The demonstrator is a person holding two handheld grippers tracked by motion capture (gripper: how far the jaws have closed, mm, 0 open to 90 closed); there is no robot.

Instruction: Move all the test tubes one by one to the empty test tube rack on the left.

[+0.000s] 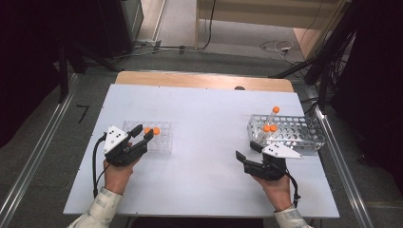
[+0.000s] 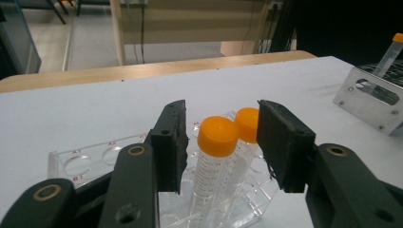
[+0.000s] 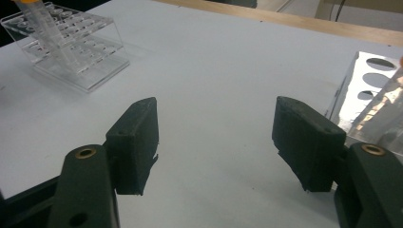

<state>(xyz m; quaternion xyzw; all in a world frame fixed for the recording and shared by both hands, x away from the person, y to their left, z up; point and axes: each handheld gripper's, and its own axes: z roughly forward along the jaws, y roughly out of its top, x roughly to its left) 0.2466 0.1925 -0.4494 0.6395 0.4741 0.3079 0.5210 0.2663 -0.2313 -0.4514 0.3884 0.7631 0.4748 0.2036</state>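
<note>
where the clear rack (image 1: pixel 159 137) sits on the white tabletop (image 1: pixel 204 123), left of middle: two orange-capped tubes (image 2: pixel 216 156) standing upright in it, side by side. around the nearer tube, left claw (image 2: pixel 221 142) with jaws apart, one on each side, not touching it; in the high view, left claw (image 1: pixel 143 133) at the rack's near left edge, held by a left hand (image 1: pixel 116 173). well apart, at the tabletop's right side, a metal rack (image 1: pixel 294 130) with three more orange-capped tubes (image 1: pixel 270 127), one leaning. just in front of that rack, right claw (image 3: pixel 216 142) wide apart over bare tabletop, gripping nothing, metal rack beside its one jaw. beyond the tabletop, a wooden edge (image 1: pixel 204 80) and grey floor (image 1: pixel 237 52) with cables.
</note>
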